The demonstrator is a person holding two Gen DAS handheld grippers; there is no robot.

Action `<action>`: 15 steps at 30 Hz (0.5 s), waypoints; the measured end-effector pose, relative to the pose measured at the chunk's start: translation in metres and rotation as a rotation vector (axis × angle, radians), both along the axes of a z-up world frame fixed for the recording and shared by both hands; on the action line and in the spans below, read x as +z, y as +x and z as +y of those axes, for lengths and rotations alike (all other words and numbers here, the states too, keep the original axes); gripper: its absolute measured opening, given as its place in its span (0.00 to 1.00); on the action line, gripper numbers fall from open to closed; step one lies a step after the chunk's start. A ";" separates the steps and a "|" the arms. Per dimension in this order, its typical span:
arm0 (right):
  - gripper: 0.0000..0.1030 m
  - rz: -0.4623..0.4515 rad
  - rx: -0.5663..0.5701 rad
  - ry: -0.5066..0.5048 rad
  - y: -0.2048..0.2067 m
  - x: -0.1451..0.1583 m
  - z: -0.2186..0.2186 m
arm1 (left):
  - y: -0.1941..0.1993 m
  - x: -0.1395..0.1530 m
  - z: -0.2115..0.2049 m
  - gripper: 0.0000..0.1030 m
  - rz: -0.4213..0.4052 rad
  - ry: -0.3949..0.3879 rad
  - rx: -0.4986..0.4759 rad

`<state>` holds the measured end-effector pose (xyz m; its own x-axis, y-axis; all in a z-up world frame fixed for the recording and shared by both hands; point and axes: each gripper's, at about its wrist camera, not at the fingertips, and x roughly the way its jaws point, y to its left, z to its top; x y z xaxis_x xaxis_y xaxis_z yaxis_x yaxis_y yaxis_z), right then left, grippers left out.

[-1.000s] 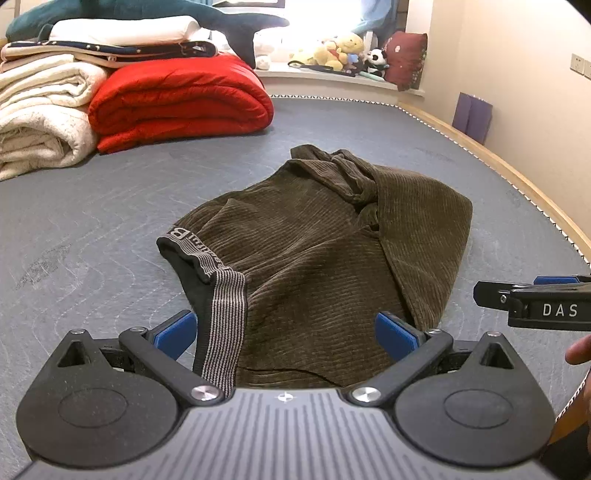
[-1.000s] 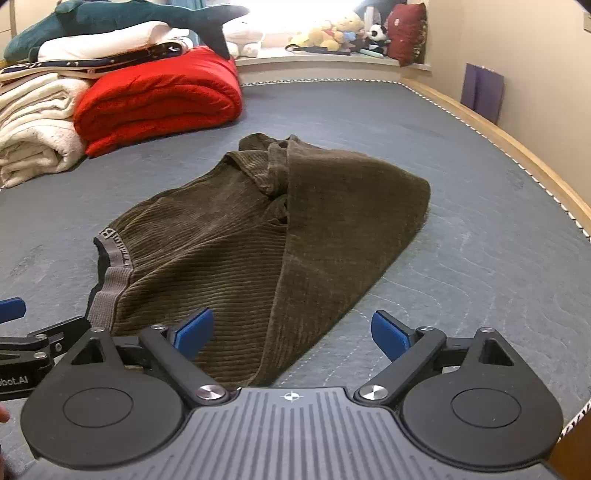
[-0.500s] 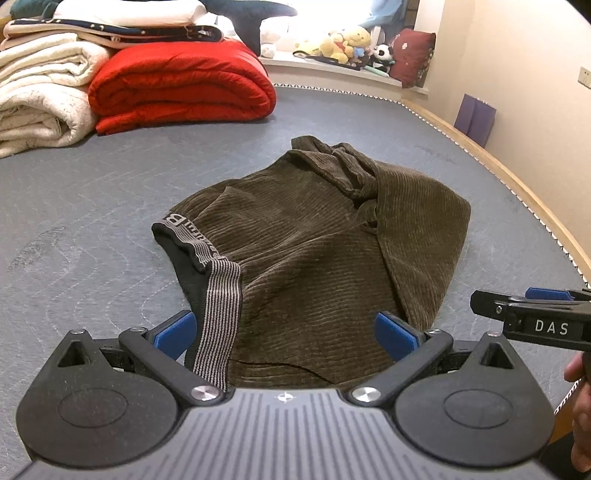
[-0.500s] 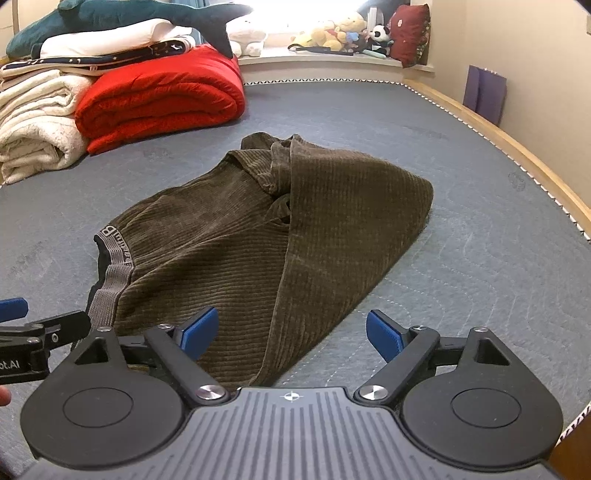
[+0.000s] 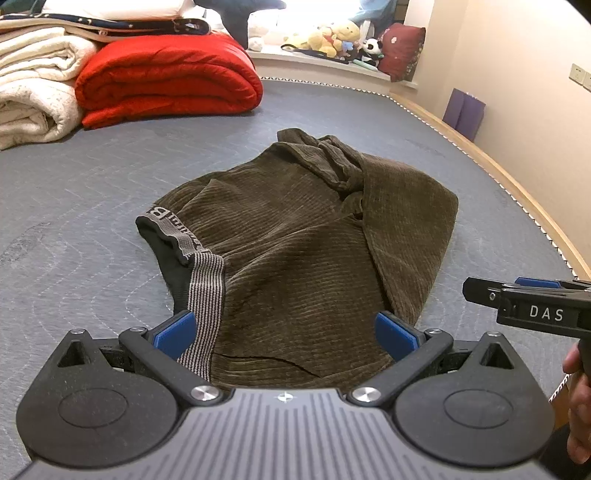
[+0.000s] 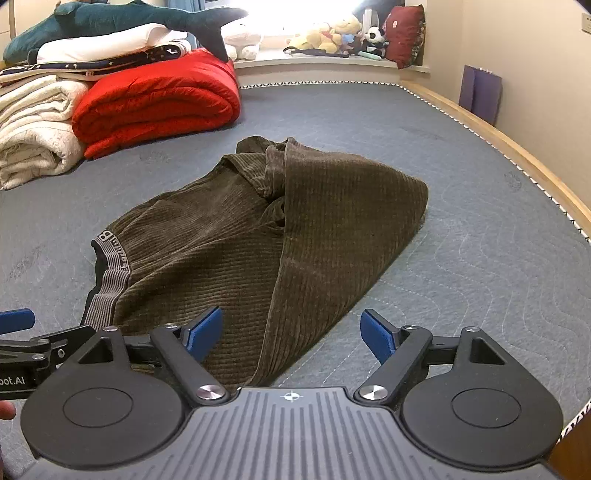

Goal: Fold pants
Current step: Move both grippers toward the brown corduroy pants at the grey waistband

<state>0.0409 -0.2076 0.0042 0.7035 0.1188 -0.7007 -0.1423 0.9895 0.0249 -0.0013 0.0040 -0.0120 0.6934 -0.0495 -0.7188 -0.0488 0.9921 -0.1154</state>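
I count one pair of pants, two claws, one red quilt and one stack of cream blankets on the bed.

The pants lie bunched in the middle of the grey quilted bed surface, just ahead of both claws. They are dark olive-brown corduroy with fine ribs running across the cloth. The waistband is grey striped elastic with lettering, turned toward the near left, its black lining showing at the opening. One wide flap is folded over the right side, and the cloth gathers into a crumpled knot at the far end.

My left claw is released, its blue pads spread wide with the near hem of the pants between them; I cannot tell whether the pads touch the cloth. My right claw is also released and its jaws are closing; the right edge of the pants lies between them, unpinched.

The red quilt is puffy and folded in rolls. A teal plush shark lies on top of the stacked bedding. Several soft toys sit on the window ledge.
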 end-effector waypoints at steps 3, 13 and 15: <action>0.77 -0.002 -0.001 -0.006 -0.001 0.000 0.000 | 0.001 0.000 -0.001 1.00 0.003 0.001 -0.004; 0.68 -0.006 -0.007 0.003 -0.004 0.000 -0.005 | -0.002 -0.004 -0.003 1.00 0.010 0.008 -0.021; 0.68 -0.009 -0.001 0.027 -0.003 0.001 -0.004 | -0.004 -0.003 -0.003 1.00 -0.005 0.004 -0.034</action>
